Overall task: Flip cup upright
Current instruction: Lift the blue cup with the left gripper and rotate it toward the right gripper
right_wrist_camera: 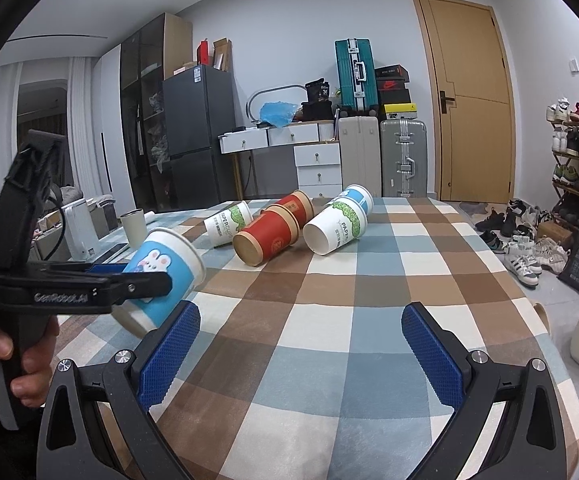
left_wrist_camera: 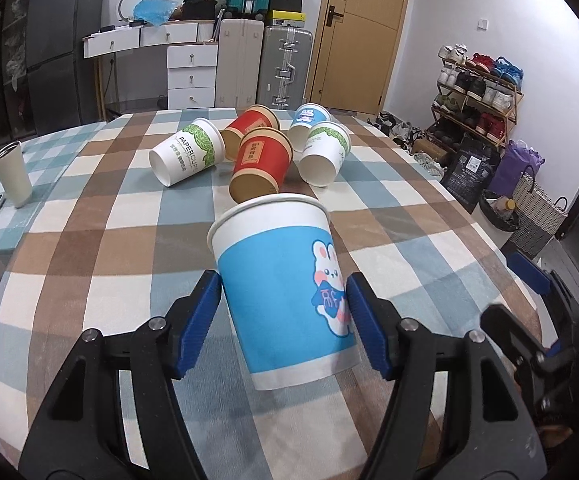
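Note:
My left gripper (left_wrist_camera: 283, 300) is shut on a blue paper cup with a rabbit print (left_wrist_camera: 285, 284); its blue pads press both sides of the cup. The cup is held above the table, mouth up and tilted away. In the right wrist view the same cup (right_wrist_camera: 161, 276) shows at the left, tilted, in the left gripper (right_wrist_camera: 145, 284). My right gripper (right_wrist_camera: 301, 344) is open and empty above the checked tablecloth (right_wrist_camera: 329, 320). Several paper cups lie on their sides farther back: a red one (left_wrist_camera: 261, 164), a green-leaf one (left_wrist_camera: 187, 152).
More tipped cups lie in the pile: a second red one (left_wrist_camera: 251, 124), a white green-leaf one (left_wrist_camera: 323, 152), a blue one (left_wrist_camera: 309, 120). A metal tumbler (left_wrist_camera: 11, 174) stands upright at the table's left edge. Suitcases, drawers and a shoe rack stand beyond the table.

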Motion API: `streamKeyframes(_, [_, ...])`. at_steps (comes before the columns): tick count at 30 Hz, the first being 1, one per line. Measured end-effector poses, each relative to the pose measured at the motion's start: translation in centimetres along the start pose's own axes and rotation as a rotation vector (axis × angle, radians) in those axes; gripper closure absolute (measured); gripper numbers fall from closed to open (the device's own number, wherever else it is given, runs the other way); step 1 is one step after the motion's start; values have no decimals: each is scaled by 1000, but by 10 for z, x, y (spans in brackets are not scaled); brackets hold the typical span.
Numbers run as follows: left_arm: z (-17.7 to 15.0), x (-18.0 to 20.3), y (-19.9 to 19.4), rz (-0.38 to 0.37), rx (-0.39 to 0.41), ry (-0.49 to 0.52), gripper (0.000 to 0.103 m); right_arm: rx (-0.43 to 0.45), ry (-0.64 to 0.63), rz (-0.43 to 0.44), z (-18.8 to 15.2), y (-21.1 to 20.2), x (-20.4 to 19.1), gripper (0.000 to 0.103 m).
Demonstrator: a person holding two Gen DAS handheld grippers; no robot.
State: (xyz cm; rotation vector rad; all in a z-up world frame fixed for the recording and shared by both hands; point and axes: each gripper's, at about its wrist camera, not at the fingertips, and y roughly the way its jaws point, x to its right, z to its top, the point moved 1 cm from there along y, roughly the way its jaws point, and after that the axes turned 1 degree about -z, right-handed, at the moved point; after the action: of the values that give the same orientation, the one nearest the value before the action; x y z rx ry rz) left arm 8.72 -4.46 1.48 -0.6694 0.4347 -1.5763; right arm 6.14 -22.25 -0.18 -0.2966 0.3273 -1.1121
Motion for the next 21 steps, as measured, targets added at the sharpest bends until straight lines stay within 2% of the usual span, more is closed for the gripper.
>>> streamKeyframes(5, [-19, 4, -15, -17, 2, 4, 40, -4, -2, -8, -3, -3, -1, 0])
streamKeyframes(15, [-50, 18, -21, -64, -43, 7, 40, -15, -3, -15, -7, -5, -1, 0])
streamKeyframes(21, [-58, 20, -20, -80, -61, 0, 40, -21, -2, -14, -8, -3, 0, 0])
